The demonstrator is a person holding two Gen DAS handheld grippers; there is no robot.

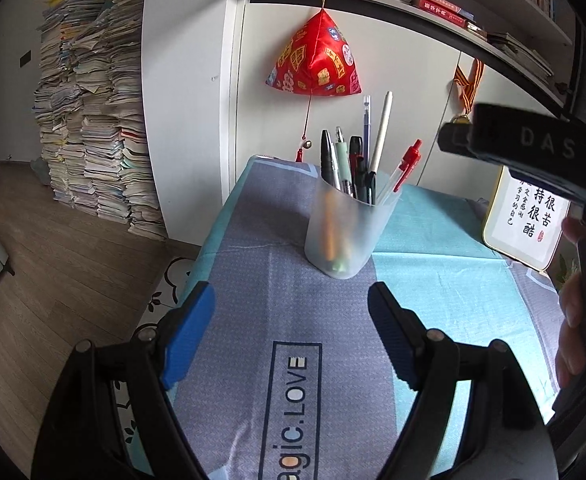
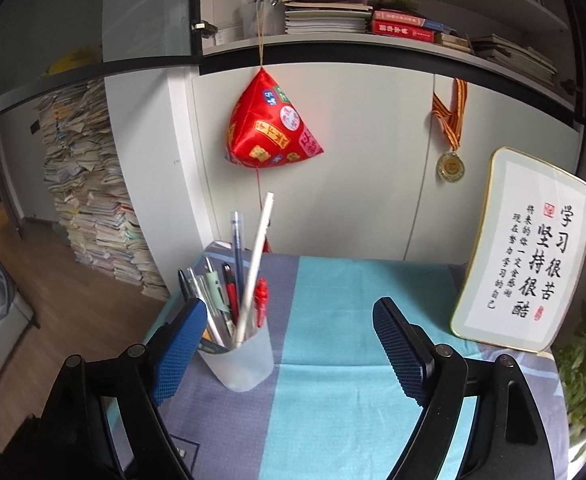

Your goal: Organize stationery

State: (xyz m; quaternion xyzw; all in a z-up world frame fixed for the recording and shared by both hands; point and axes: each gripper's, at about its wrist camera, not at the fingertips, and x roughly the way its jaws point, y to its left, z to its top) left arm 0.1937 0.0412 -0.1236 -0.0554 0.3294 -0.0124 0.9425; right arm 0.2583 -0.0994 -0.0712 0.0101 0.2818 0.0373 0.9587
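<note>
Cloth-covered table (image 2: 353, 320): frosted pen cup (image 1: 347, 232) upright, full of pens, ahead of left tongs (image 1: 291, 334), left of right tongs (image 2: 289, 344). Both tongs apart, empty. Sorting seemingly finished; next, probably withdraw.

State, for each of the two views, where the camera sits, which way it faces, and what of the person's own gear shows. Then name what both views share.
Left wrist: on the left gripper, facing the pen cup; its open blue fingers and the other gripper's body show.
Right wrist: on the right gripper, facing the wall; open fingers show.
Shared: pen cup, red pouch, framed calligraphy.
</note>
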